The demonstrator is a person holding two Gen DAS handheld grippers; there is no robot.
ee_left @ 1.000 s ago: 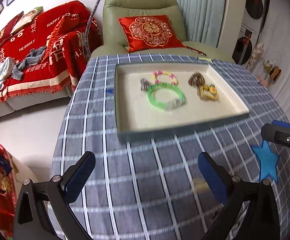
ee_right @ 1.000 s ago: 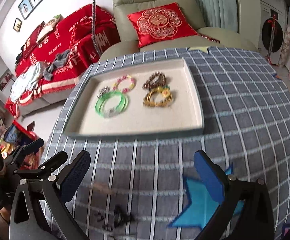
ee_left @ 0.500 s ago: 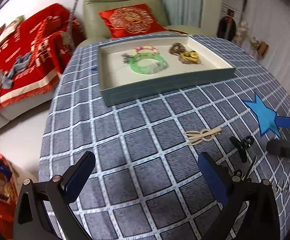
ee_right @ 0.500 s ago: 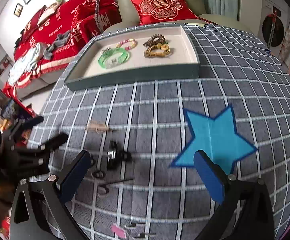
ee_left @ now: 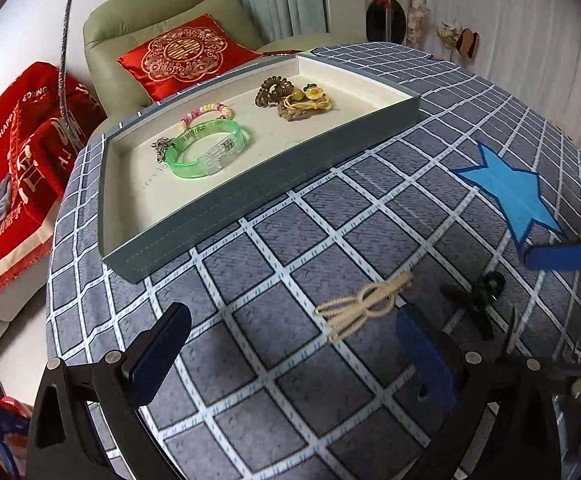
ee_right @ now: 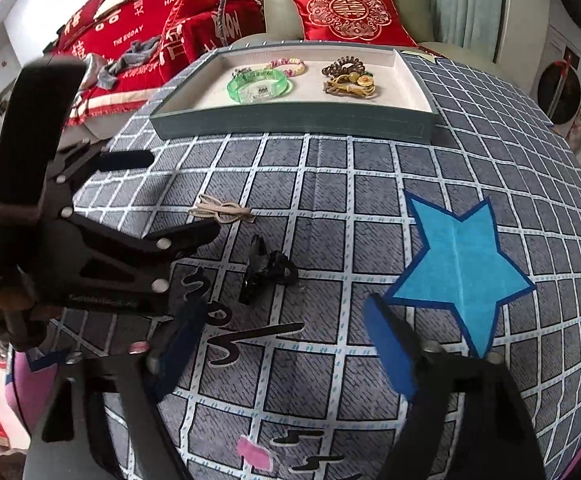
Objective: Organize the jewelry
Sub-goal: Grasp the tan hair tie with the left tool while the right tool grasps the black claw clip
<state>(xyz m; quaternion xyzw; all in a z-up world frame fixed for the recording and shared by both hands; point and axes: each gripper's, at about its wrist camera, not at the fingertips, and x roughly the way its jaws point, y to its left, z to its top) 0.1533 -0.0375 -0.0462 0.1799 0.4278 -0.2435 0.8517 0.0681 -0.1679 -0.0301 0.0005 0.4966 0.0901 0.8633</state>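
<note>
A teal tray (ee_left: 250,196) (ee_right: 290,122) with a cream lining holds a green bangle (ee_left: 206,148) (ee_right: 260,84), a pink bead bracelet (ee_left: 206,114), a brown hair tie (ee_left: 274,88) and a yellow cord piece (ee_left: 304,106). On the checked cloth lie a beige cord hair tie (ee_left: 364,306) (ee_right: 222,210), a black clip (ee_left: 476,296) (ee_right: 268,274) and thin black hairpins (ee_right: 250,338). My left gripper (ee_left: 290,356) (ee_right: 166,196) is open, just short of the beige tie. My right gripper (ee_right: 286,356) is open above the hairpins.
A blue star patch (ee_left: 510,196) (ee_right: 456,268) lies on the cloth at the right. Pink patches (ee_right: 254,456) sit near the table's front edge. A green armchair with a red cushion (ee_left: 186,54) and a red sofa (ee_left: 14,140) stand beyond the table.
Both grippers have drawn back from the tray and dropped toward the near table. The beige tie, black clip and hairpins have come into view. The left gripper has closed in on the beige tie.
</note>
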